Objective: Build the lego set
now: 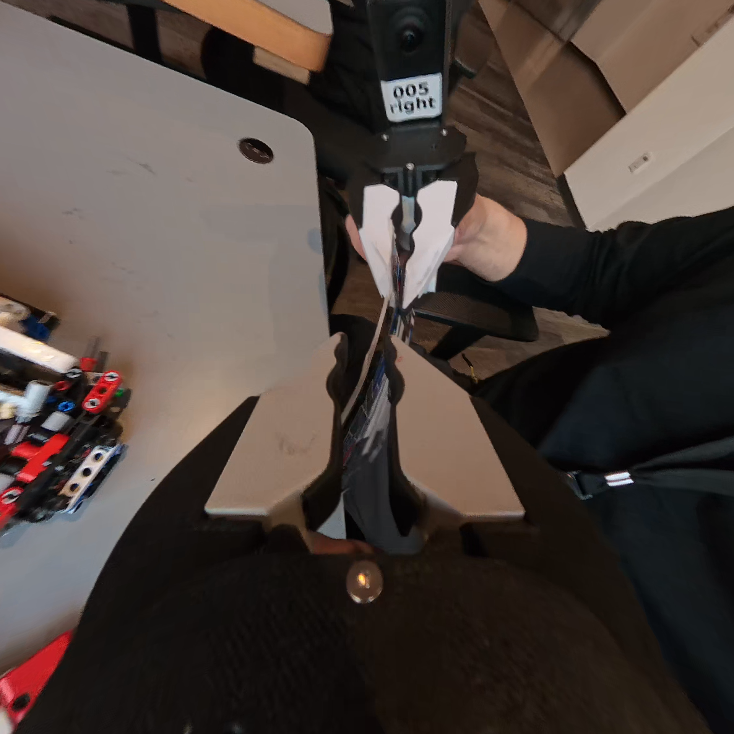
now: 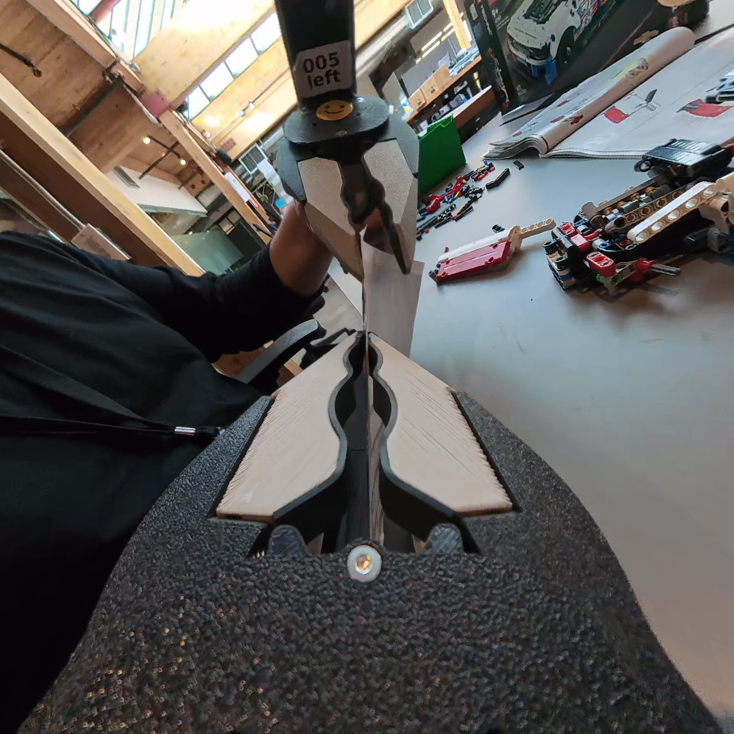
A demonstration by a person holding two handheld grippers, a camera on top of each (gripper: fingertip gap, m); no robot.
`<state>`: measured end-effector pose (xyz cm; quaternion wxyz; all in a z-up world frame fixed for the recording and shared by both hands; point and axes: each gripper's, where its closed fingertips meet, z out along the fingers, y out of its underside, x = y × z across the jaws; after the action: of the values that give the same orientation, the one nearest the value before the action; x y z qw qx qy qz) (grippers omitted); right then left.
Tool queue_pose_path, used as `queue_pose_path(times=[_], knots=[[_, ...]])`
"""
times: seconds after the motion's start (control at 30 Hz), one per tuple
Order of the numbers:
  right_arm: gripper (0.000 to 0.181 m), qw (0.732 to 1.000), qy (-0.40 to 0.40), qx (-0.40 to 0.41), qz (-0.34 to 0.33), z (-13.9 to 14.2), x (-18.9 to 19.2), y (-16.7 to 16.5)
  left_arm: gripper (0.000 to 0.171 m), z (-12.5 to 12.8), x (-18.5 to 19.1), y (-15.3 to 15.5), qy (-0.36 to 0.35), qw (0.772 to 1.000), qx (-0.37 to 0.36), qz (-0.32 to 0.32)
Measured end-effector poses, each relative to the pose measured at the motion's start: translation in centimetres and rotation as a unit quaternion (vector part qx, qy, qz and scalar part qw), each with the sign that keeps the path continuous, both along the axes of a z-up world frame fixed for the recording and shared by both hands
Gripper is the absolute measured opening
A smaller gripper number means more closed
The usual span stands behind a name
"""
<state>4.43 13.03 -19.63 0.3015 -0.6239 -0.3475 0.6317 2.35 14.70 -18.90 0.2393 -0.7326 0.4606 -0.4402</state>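
Observation:
Both grippers face each other just off the table edge and are shut on the same thin sticker sheet. In the left wrist view my left gripper (image 1: 367, 349) pinches the printed blue-and-white side of the sheet (image 1: 369, 421), and the right gripper (image 1: 399, 298) grips its far end. In the right wrist view my right gripper (image 2: 366, 337) clamps the sheet (image 2: 391, 306), seen from its plain back, and the left gripper (image 2: 381, 270) holds the other end. The partly built lego car chassis (image 2: 643, 234) lies on the grey table (image 2: 556, 397); it also shows in the left wrist view (image 1: 59, 433).
A red and white lego panel (image 2: 476, 258) lies near the chassis. Loose pieces (image 2: 456, 198), an open instruction booklet (image 2: 619, 115), the set's box (image 2: 556, 43) and a green bin (image 2: 441, 153) sit farther back. A person in black sits beside the table edge (image 1: 321, 238). My two grippers' fingertips are within a few centimetres of each other.

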Motion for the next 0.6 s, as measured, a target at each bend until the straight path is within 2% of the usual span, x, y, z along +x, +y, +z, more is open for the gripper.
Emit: queue_pose_path(times=[0.1, 0.17, 0.3, 0.5, 0.6], knots=[[0.000, 1.000, 0.011, -0.022, -0.008, 0.0, 0.3, 0.5, 0.026, 0.7, -1.4, 1.6, 0.023, 0.994, 0.075, 0.074], [0.000, 0.999, 0.013, -0.037, -0.019, -0.2, 0.5, 1.0, 0.028, 1.6, -2.3, 1.5, 0.043, 0.984, 0.137, 0.103], [0.000, 0.997, 0.024, -0.073, -0.026, -0.5, 0.3, 1.6, 0.026, 2.8, -1.9, -0.2, 0.050, 0.971, 0.208, 0.104], [0.000, 0.996, 0.038, -0.079, -0.010, -0.1, -0.7, 0.9, 0.032, -1.3, -0.4, -0.5, 0.132, 0.953, 0.265, 0.067], [0.000, 0.997, 0.046, -0.060, 0.005, 0.5, -0.9, 0.1, 0.033, -2.2, 0.3, -1.1, 0.139, 0.950, 0.275, 0.052]])
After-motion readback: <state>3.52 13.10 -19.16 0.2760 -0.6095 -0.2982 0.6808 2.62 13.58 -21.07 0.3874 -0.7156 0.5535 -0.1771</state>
